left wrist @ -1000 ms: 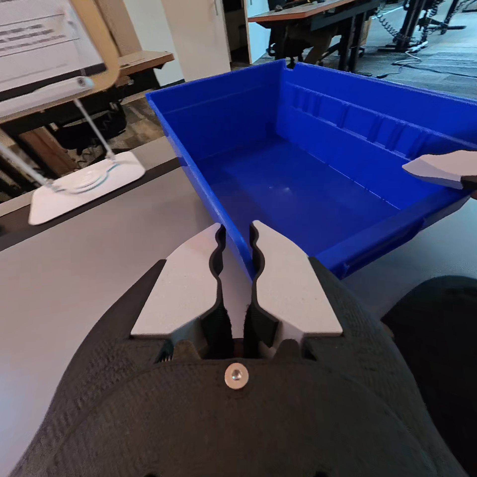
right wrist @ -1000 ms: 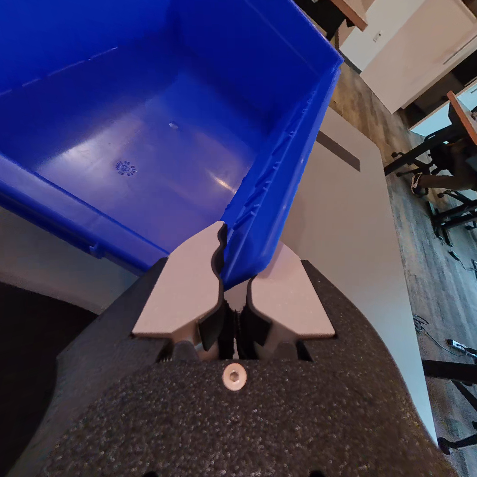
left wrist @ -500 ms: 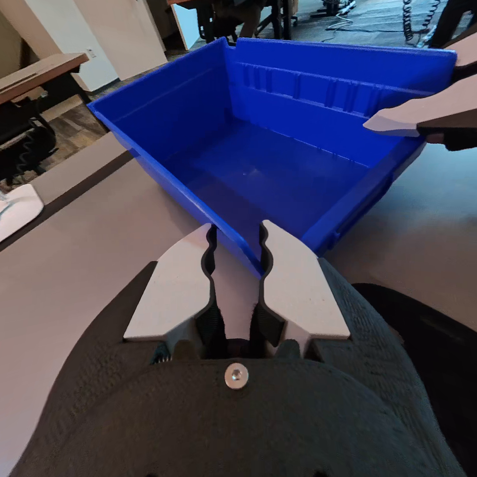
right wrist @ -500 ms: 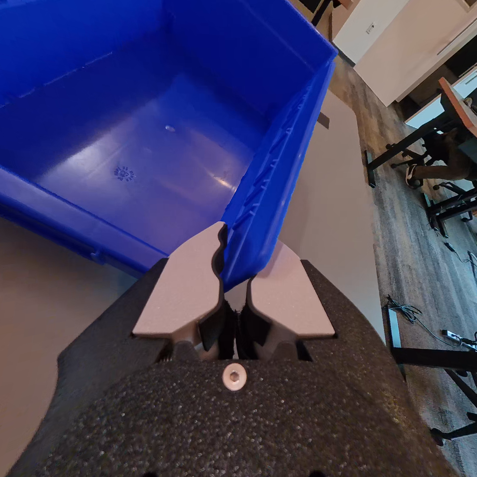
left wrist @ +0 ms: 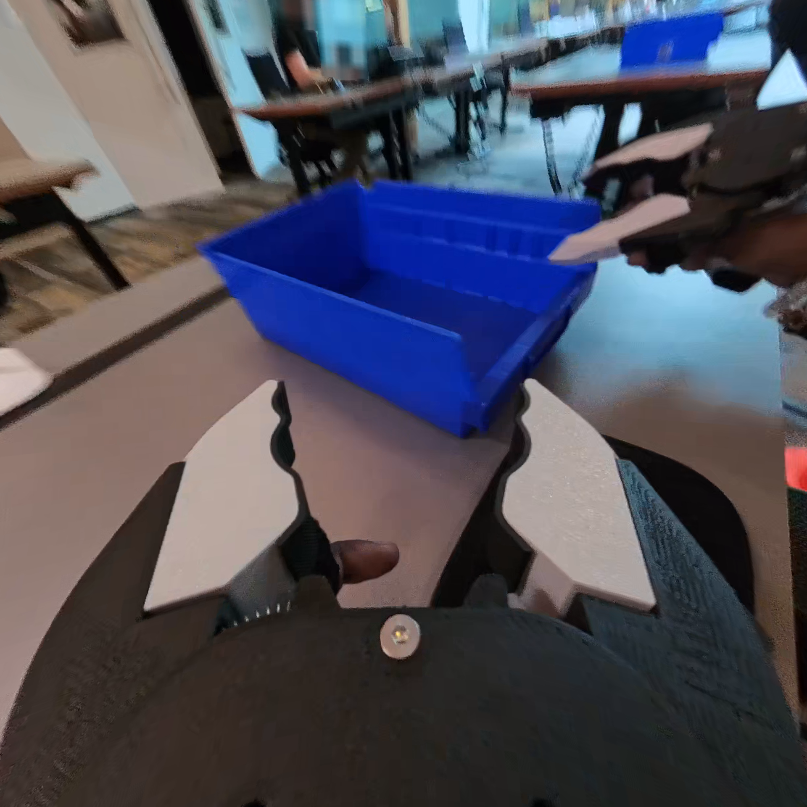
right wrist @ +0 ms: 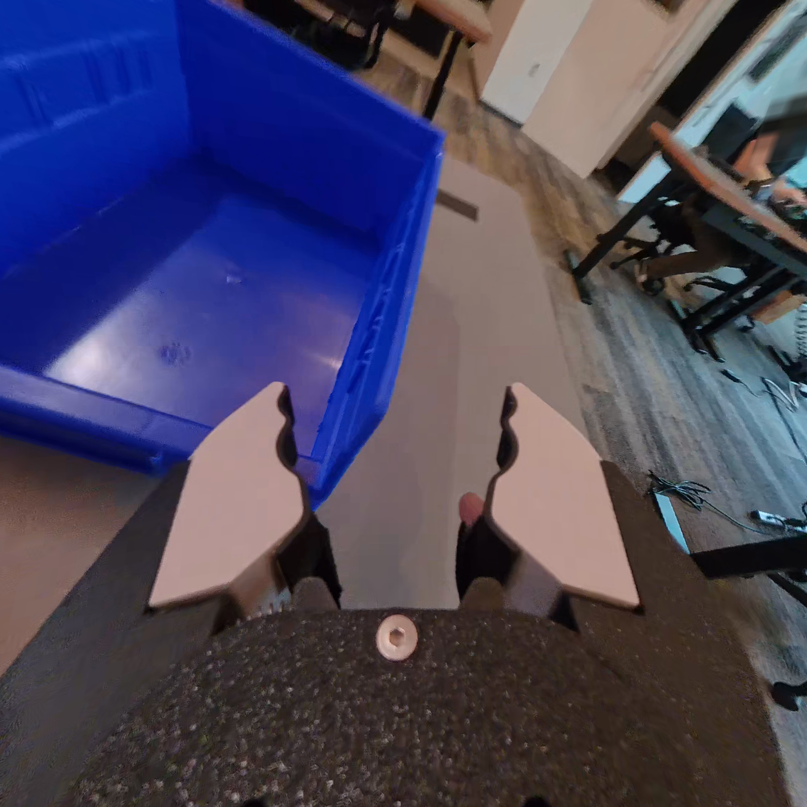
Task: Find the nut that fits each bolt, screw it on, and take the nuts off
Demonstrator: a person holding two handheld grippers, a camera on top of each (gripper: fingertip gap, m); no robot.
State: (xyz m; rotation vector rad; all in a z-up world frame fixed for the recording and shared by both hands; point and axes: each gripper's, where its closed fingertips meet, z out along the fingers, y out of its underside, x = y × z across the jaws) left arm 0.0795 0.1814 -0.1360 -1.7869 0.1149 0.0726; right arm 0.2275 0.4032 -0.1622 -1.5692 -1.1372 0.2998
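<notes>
Nearest in the left wrist view is the left tool [left wrist: 401, 393], its two pale grey fingers spread wide with nothing pinched between them, just grey surface [left wrist: 131, 436] showing in the gap; a fingertip of the person's hand [left wrist: 367, 565] pokes out low between the finger bases; right beyond its tips sits the open rectangular blue plastic bin [left wrist: 349, 332], resting flat on the surface, near corner just beside the right-hand finger. In the right wrist view the right tool [right wrist: 395, 391] is likewise spread wide and bare; the bin's side wall [right wrist: 384, 297] rises in the gap close to its left finger but neither pad presses on it. As for what's in the bin: the floor [right wrist: 196, 314] is bare shiny blue plastic from this angle, only a moulded mark and glare; no nuts or bolts show up in either view, so can't say where they are. Farther off in the left view the right tool hovers over the bin's far right rim, fingers apart; behind that, blurry wooden-topped desks [left wrist: 349, 100] and another blue bin [left wrist: 668, 39].
</notes>
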